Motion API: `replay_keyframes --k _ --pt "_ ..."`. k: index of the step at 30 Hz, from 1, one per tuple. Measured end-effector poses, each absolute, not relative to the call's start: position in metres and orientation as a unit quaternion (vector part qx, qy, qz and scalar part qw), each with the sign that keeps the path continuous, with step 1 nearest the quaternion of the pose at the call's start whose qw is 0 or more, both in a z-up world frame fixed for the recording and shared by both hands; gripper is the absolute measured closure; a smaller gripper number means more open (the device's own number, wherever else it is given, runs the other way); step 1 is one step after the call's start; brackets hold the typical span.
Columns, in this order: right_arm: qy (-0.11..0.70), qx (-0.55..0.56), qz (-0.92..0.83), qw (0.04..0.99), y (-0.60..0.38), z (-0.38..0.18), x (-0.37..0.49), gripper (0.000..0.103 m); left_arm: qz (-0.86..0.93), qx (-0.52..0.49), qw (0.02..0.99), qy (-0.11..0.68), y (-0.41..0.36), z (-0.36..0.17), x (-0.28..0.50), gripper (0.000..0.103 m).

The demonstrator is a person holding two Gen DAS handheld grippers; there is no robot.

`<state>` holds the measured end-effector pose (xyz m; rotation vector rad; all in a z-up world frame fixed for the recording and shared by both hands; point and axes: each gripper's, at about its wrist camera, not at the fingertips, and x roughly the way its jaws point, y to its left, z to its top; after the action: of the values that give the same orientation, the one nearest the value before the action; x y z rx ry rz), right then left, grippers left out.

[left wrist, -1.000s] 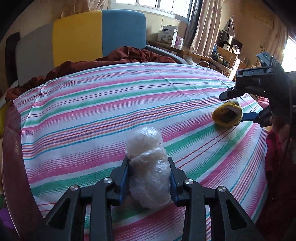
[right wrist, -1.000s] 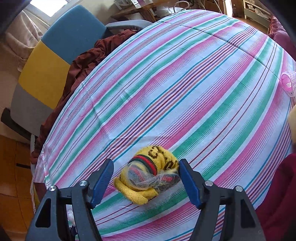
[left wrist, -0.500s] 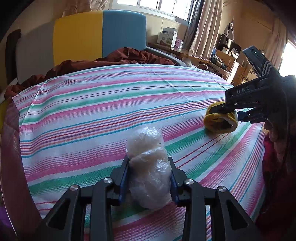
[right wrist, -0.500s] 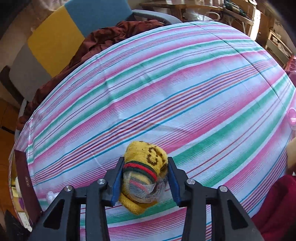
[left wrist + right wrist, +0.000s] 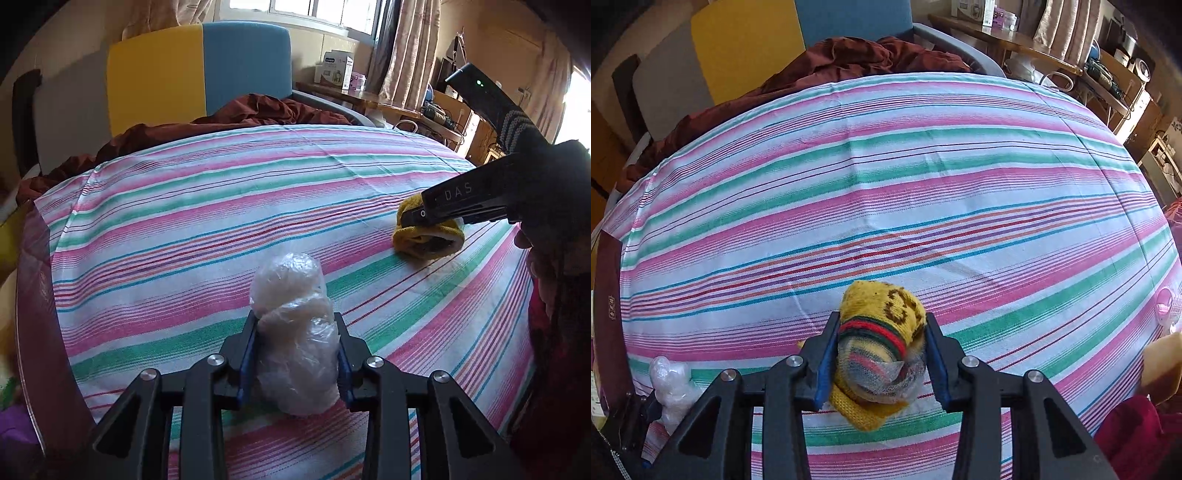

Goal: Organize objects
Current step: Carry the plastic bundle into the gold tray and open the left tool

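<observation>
My left gripper (image 5: 295, 354) is shut on a crumpled clear plastic bag (image 5: 293, 332) that rests on the striped tablecloth (image 5: 221, 206) near its front edge. My right gripper (image 5: 881, 354) is shut on a yellow knitted sock bundle (image 5: 882, 332) with red and green bands. In the left wrist view the sock bundle (image 5: 428, 240) sits at the right of the table with the right gripper (image 5: 417, 214) clamped on it. In the right wrist view the plastic bag (image 5: 670, 384) shows at the lower left.
A yellow, blue and grey chair (image 5: 192, 74) with a dark red cloth (image 5: 258, 114) stands behind the table. A small pink object (image 5: 1165, 306) lies at the table's right edge. Cluttered shelves (image 5: 443, 110) stand at the back right.
My right gripper closed on the sock bundle and swung round toward the table's middle. The left gripper kept hold of the plastic bag and barely moved.
</observation>
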<state>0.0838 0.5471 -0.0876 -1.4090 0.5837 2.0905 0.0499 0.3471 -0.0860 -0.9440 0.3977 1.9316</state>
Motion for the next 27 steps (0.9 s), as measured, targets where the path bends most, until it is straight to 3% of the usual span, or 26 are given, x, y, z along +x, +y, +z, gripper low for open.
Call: replay_keyframes --k 9,19,27 --pt "0.209 -0.524 0.779 0.274 0.544 -0.088 0.083 0.061 0.783 -0.371 0.473 0.159 0.326 -0.056 0.07 0.068" --pt "0.199 -0.526 0.779 0.275 0.543 -0.086 0.082 0.061 0.83 -0.369 0.417 0.037 0.237 0.017 0.02 0.067" --pt "0.187 -0.529 0.78 0.276 0.545 -0.085 0.082 0.061 0.837 -0.456 0.301 -0.022 0.172 -0.019 -0.051 0.067"
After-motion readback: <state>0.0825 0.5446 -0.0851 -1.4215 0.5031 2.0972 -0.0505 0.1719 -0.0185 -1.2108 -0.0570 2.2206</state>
